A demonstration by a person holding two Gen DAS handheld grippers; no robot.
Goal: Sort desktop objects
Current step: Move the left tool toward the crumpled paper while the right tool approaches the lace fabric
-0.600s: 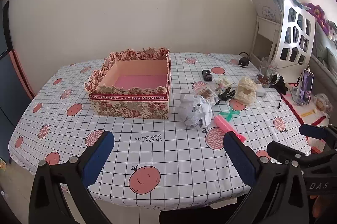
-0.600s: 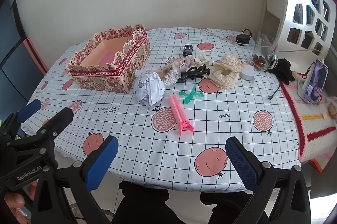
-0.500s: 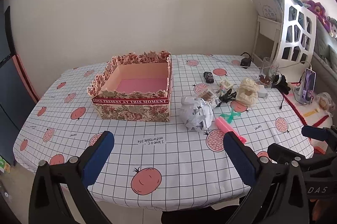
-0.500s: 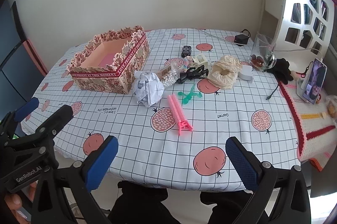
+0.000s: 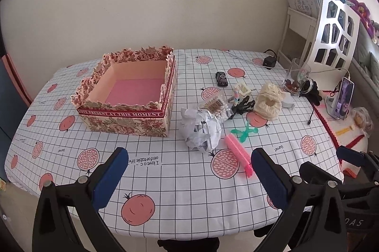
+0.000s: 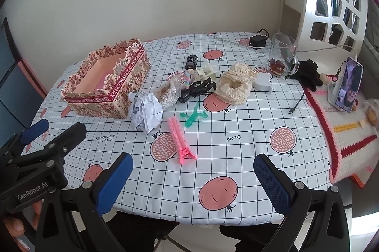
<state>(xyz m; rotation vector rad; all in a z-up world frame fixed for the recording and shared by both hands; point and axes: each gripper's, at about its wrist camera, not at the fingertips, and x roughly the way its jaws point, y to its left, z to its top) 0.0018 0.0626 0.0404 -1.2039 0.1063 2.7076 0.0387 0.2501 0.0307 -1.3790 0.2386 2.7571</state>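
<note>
Left tool point(image 5: 189, 166) and right tool point(image 6: 193, 169), both with blue-padded fingers spread wide and holding nothing, hover above the near edge of the tabletop point(image 5: 189, 200), where gridded, pomegranate-printed cloth lies bare. Mid-table: open floral cardboard box point(image 5: 128, 95) with scalloped rim; just right of it crumpled paper point(image 5: 201, 131), a ridged pink hair clip point(image 6: 180, 138), a green plastic figure point(image 6: 193, 116) and a cream lace bundle point(image 6: 236, 84).
</note>
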